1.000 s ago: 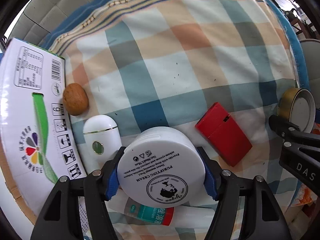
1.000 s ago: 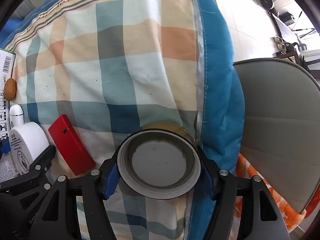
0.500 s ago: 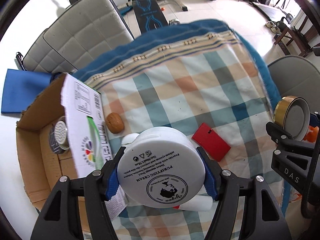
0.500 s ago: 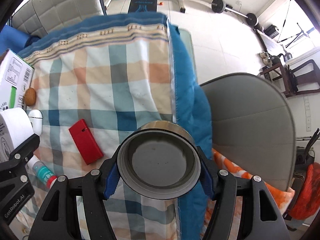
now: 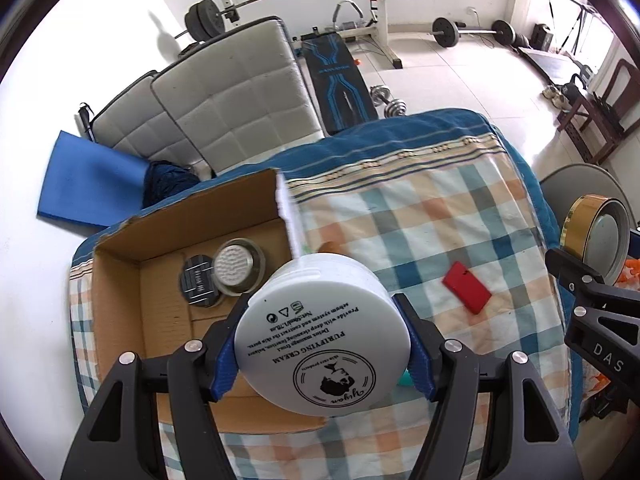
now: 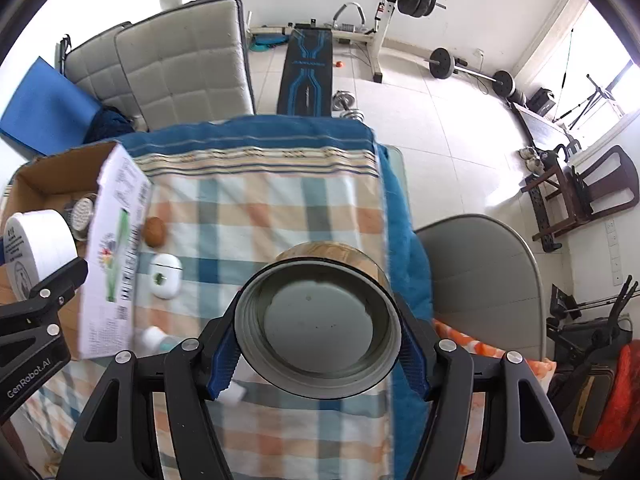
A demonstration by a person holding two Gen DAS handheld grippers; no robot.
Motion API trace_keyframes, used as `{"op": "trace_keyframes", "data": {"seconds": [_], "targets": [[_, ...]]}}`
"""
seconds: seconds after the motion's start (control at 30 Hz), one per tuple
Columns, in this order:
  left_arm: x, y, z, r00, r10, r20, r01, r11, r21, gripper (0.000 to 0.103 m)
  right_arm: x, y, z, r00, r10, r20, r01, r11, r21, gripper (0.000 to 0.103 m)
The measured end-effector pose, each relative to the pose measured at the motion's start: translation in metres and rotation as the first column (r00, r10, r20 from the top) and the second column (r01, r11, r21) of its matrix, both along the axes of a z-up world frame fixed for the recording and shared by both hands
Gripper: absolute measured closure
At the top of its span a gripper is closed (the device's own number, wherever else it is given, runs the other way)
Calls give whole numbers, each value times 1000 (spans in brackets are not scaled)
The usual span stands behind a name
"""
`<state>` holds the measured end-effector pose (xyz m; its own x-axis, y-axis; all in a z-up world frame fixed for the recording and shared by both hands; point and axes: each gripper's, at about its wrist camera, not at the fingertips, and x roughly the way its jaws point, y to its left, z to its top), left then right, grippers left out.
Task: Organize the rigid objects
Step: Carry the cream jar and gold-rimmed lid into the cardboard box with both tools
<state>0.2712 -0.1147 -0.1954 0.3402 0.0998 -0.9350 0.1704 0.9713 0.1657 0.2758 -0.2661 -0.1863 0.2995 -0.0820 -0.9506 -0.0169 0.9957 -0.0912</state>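
My left gripper (image 5: 320, 322) is shut on a white cream jar (image 5: 322, 344), held high over the near right corner of an open cardboard box (image 5: 120, 280). Inside the box lie a round metal piece (image 5: 238, 270) and a dark disc (image 5: 198, 284). My right gripper (image 6: 318, 312) is shut on a round gold tin (image 6: 318, 320), above the table's right edge. On the checked cloth (image 6: 280, 208) lie a red case (image 5: 466, 293), a walnut (image 6: 155, 231), a white oval case (image 6: 165, 276) and a tube (image 6: 154, 338).
A grey chair (image 6: 480, 280) stands just right of the table. Grey padded cushions (image 5: 224, 100) and a blue mat (image 5: 88, 184) lie behind the box. A weight bench (image 6: 306, 72) and barbells stand on the tiled floor beyond.
Both grippers have risen well above the table, each still holding its load. The view has widened, so the box's inside and the room now show.
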Motion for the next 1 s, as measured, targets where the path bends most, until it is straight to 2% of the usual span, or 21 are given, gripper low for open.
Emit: {"op": "trace_keyframes", "data": {"seconds": [0.23, 0.43, 0.6, 0.77, 1.0], "targets": [[-11, 73, 14, 998, 49, 38, -50, 998, 30, 37, -1, 79, 9, 999, 37, 11, -37, 999, 33, 34], [-16, 154, 5, 991, 132, 25, -133, 990, 46, 37, 4, 163, -6, 995, 99, -20, -98, 994, 55, 34], [-11, 210, -20, 984, 177, -2, -176, 980, 89, 37, 14, 228, -33, 988, 140, -71, -134, 988, 80, 34], [5, 244, -55, 980, 192, -51, -184, 973, 141, 37, 30, 279, -73, 975, 163, -150, -149, 984, 100, 34], [37, 269, -114, 974, 176, -141, -147, 969, 196, 37, 45, 307, -133, 949, 155, -275, -131, 986, 103, 34]]}}
